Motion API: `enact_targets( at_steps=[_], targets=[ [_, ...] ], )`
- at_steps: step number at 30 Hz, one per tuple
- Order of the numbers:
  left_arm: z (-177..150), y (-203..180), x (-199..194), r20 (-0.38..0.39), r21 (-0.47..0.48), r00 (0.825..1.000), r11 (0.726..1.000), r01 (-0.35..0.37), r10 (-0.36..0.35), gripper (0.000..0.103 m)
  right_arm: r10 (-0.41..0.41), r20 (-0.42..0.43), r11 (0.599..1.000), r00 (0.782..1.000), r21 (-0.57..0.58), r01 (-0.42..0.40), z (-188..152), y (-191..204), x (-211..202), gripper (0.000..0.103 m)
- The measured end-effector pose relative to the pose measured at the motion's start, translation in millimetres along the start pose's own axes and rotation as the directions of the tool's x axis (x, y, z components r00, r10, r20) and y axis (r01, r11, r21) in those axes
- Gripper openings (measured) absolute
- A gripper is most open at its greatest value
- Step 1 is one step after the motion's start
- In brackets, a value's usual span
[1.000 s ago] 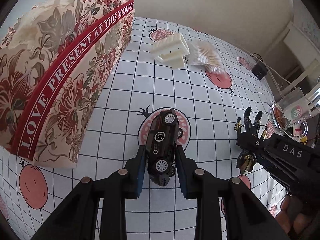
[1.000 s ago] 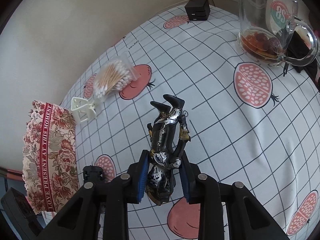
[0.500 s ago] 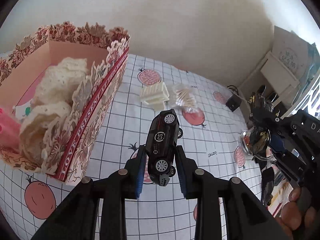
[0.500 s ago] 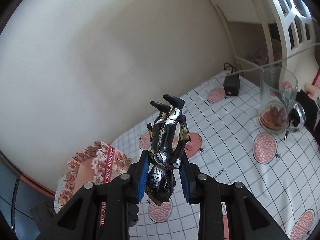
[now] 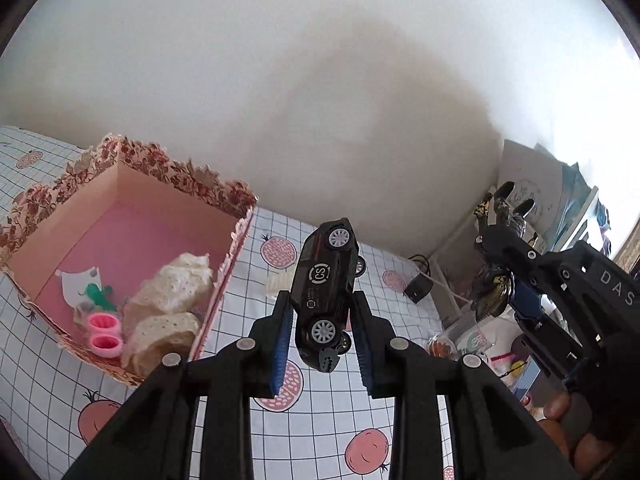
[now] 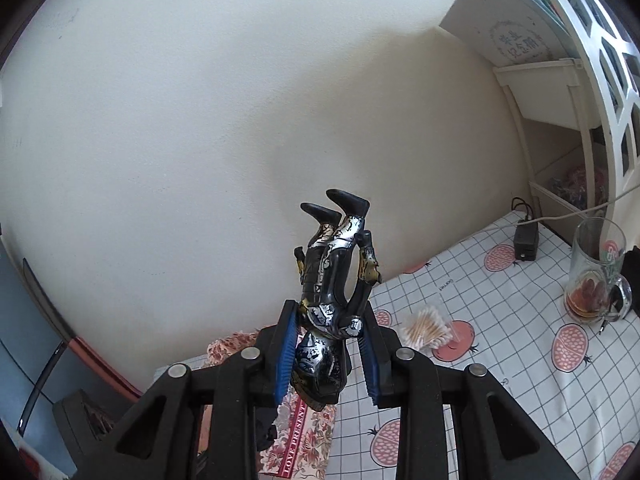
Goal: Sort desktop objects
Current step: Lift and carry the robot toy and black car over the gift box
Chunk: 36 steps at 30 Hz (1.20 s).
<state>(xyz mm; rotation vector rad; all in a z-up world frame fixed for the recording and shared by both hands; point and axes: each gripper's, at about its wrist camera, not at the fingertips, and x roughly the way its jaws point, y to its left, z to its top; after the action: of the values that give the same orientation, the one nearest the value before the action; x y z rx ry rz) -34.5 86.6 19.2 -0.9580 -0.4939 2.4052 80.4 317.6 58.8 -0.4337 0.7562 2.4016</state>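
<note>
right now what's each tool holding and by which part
Left tool: black toy car, pinched across its roof and underside near one end. Right tool: action figure, upside down, clamped at its upper body.

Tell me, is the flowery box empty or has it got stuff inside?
Not empty. The flowery box has no lid, and inside lie cream lace pieces, pink cups and a green toy.

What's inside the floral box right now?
Inside the floral box: two cream lace pieces, two pink cups, a green toy on a white card. The pink floor elsewhere is bare. Anything beneath the lace is hidden.
</note>
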Motion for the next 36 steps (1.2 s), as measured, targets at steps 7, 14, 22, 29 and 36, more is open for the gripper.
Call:
enact_targets(
  at_steps=[7,14,22,29,36],
  targets=[
    [20,47,-32,0.105,-0.069,0.989,0.992,-0.101,0.108,0.030,0.076,-0.138,0.996,0.988,-0.030,-0.081,-40,33,40,0.031],
    [17,105,-39,0.059,-0.265,0.976,0.946,-0.188,0.211,0.030,0.089,-0.225,0.985,0.970,-0.126,-0.120,-72,66,62,0.031],
    [12,134,-44,0.060,-0.362,0.959,0.902,-0.236,0.276,0.030,0.100,-0.284,0.979,0.954,-0.144,-0.146,-97,79,75,0.031],
    [9,141,-47,0.058,-0.380,0.962,0.897,-0.226,0.267,0.030,0.098,-0.312,0.974,0.945,-0.162,-0.155,-111,85,85,0.031],
    [5,146,-39,0.035,-0.391,0.966,0.893,-0.221,0.255,0.030,0.082,-0.362,0.974,0.929,-0.166,-0.151,-127,84,101,0.031]
  ],
)
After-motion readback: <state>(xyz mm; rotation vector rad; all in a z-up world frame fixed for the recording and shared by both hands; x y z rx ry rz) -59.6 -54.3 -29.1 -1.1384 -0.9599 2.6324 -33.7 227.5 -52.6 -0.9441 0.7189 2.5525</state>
